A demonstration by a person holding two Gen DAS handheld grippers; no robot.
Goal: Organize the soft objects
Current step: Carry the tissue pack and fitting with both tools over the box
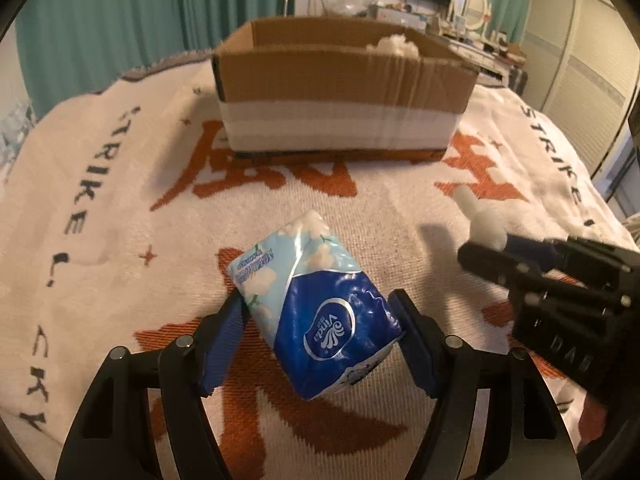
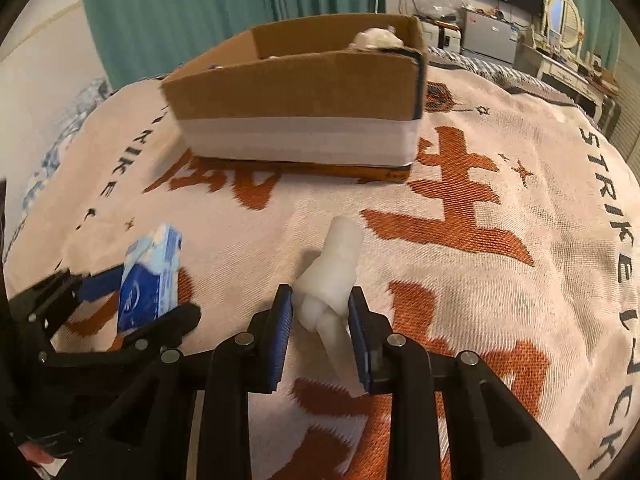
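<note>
Gripping a blue and white tissue pack (image 1: pixel 320 308), the left tool (image 1: pixel 320 336) is pinching it between its two blue pads (image 1: pixel 224 340), which are pressing against the pack's two sides. The pack is sitting tilted in the grip, its dark blue end with the oval logo nearest the camera and its pale flowered end pointing toward the cardboard box (image 1: pixel 340 92). In the right wrist view the same pack (image 2: pixel 150 284) is showing at the left, held in the left tool (image 2: pixel 132 300) above the blanket (image 2: pixel 500 280).

The right tool (image 2: pixel 320 320) is clamping a white, knobbly soft object (image 2: pixel 332 280) between its blue pads (image 2: pixel 280 332); the object's narrower end is sticking out forward, past the fingertips, and another end is hanging down beside the right pad. From the left wrist view this white object (image 1: pixel 480 220) is protruding from the right tool (image 1: pixel 492 252) at the right side of the frame.

The open cardboard box (image 2: pixel 304 96), with a white band around its lower half, is standing on the cream blanket (image 1: pixel 120 220) with orange characters and dark lettering, well beyond both tools. Something white and fluffy (image 1: pixel 396 44) is peeking over the box's far right corner.
</note>
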